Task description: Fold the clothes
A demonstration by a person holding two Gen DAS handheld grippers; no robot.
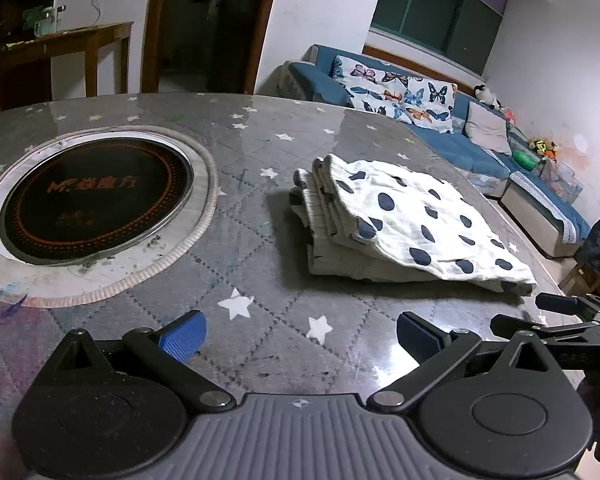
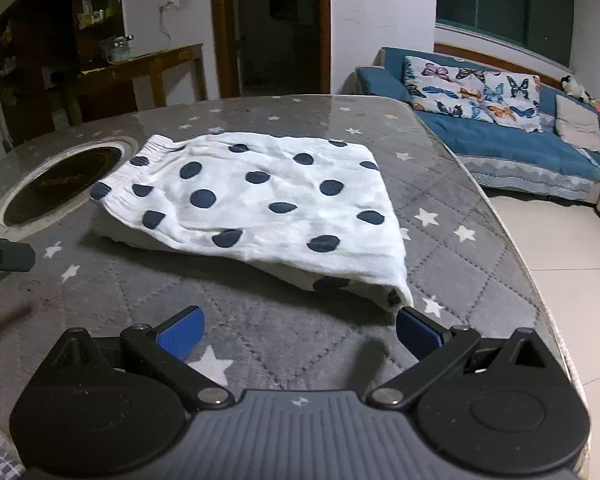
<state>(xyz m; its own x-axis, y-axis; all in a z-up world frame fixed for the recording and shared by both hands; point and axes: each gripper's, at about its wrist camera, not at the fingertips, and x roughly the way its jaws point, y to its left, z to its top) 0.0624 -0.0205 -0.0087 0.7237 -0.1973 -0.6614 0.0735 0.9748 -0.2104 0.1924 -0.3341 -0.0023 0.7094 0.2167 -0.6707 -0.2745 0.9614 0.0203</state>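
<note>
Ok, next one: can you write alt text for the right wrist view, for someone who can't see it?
A folded white garment with dark polka dots lies on a grey star-patterned quilted table cover. The open right gripper sits empty just in front of it, one blue fingertip near the cloth's closest corner. A round black cooktop is set into the table at left; a blue sofa stands behind.

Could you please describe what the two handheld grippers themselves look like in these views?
The left gripper and right gripper look identical: a ribbed grey body with a small crosshair mark, round black pivot housings, black linkage arms with silver rivets, and textured blue pads on the fingers. No cables or sleeves show.
</note>
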